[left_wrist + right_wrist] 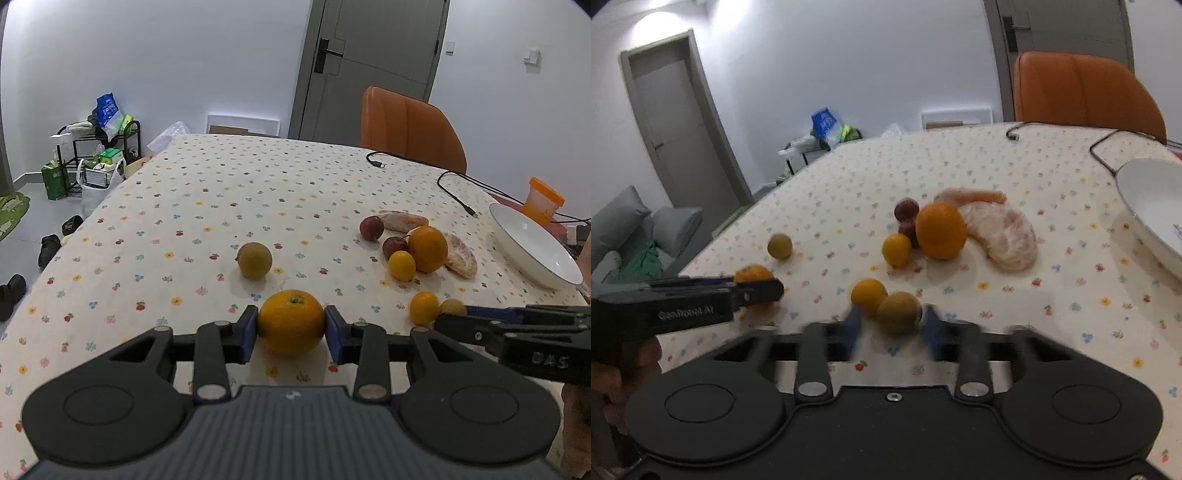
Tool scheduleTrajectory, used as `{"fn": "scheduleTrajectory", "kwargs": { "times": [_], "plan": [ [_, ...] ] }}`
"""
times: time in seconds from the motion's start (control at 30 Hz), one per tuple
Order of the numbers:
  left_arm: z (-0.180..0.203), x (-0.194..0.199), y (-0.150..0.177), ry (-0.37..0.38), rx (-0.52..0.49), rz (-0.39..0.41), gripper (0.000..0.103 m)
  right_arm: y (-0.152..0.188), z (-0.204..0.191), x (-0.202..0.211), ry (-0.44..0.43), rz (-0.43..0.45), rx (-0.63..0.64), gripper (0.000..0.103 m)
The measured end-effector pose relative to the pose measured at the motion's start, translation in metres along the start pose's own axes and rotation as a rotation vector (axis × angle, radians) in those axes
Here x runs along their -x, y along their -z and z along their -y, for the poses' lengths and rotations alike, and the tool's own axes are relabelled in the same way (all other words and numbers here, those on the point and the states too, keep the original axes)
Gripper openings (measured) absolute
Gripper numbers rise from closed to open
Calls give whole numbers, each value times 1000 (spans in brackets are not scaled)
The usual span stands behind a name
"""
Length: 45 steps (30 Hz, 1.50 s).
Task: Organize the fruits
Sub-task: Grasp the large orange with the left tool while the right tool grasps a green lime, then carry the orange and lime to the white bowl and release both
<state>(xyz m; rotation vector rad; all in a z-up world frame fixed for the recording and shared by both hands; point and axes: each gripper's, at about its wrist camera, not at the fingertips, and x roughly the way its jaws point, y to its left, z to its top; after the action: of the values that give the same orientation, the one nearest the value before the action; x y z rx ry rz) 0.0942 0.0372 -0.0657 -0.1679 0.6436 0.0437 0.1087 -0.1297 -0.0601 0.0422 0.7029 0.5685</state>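
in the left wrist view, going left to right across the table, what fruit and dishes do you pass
greenish lemon → orange held in the left gripper → dark red fruit → small yellow citrus → big orange → peeled segment → white plate

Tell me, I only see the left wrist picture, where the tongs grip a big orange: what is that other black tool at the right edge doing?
Observer: In the right wrist view, the right tongs straddle a dull yellow-green fruit on the table; motion blur hides whether the pads touch it.
Visitor: And is there more of the room than I can see?
Observer: Yes, a grey sofa stands near a second door.
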Motion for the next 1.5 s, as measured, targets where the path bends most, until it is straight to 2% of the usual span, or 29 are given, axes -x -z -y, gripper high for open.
{"fn": "scheduleTrajectory", "kwargs": {
  "times": [0.13,0.3,0.9,1.5],
  "plan": [
    [5,0,-1,2,-10,1,37,1,0,8,-21,26,6,25],
    [16,1,-4,13,-25,8,37,1,12,23,-2,69,-16,25],
    [71,-6,-18,49,-111,39,37,13,78,81,125,184,-135,25],
    [151,-27,-41,149,-217,66,37,10,146,114,238,280,-213,25]
  ]
}}
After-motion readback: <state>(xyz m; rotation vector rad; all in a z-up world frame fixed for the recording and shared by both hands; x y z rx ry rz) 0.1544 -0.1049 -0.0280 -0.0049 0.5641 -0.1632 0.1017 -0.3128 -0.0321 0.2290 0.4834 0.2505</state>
